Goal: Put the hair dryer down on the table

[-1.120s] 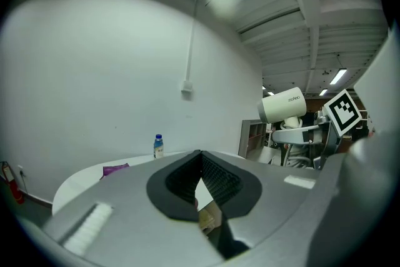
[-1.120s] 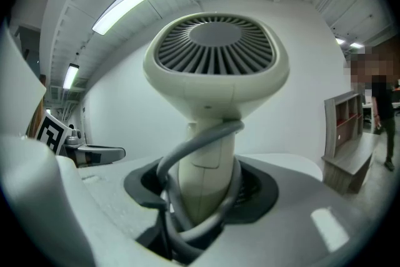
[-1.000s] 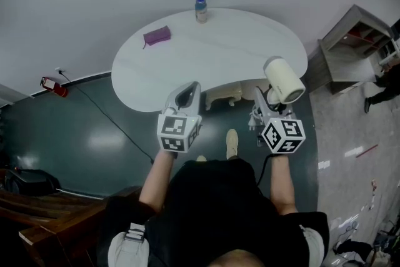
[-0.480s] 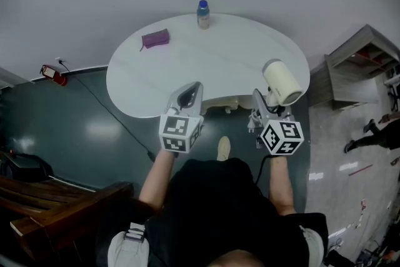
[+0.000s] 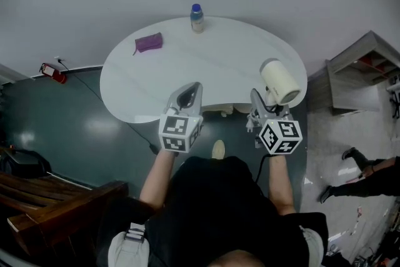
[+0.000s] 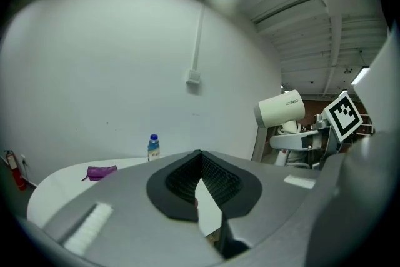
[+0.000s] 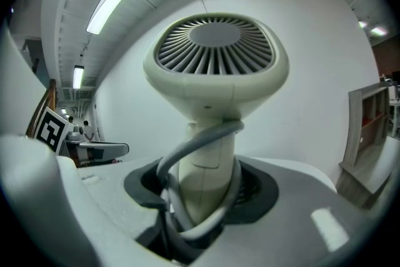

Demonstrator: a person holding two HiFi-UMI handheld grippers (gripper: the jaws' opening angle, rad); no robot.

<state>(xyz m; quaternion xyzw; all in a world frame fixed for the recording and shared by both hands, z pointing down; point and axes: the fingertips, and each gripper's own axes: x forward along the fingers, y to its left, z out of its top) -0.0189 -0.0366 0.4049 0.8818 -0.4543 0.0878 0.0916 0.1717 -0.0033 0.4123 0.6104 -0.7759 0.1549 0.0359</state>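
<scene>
My right gripper is clenched on the handle of the hair dryer, grey cord looped round that handle between the pads; the dryer stands upright in the grip, its cream head over the near right edge of the white table, not set down on it. My left gripper carries nothing, jaws together at the tips, near the table's front edge; a bottle and a purple pouch sit on the far side.

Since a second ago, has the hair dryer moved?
Yes: the hair dryer, in the right gripper, has come farther over the table, near its right end.
</scene>
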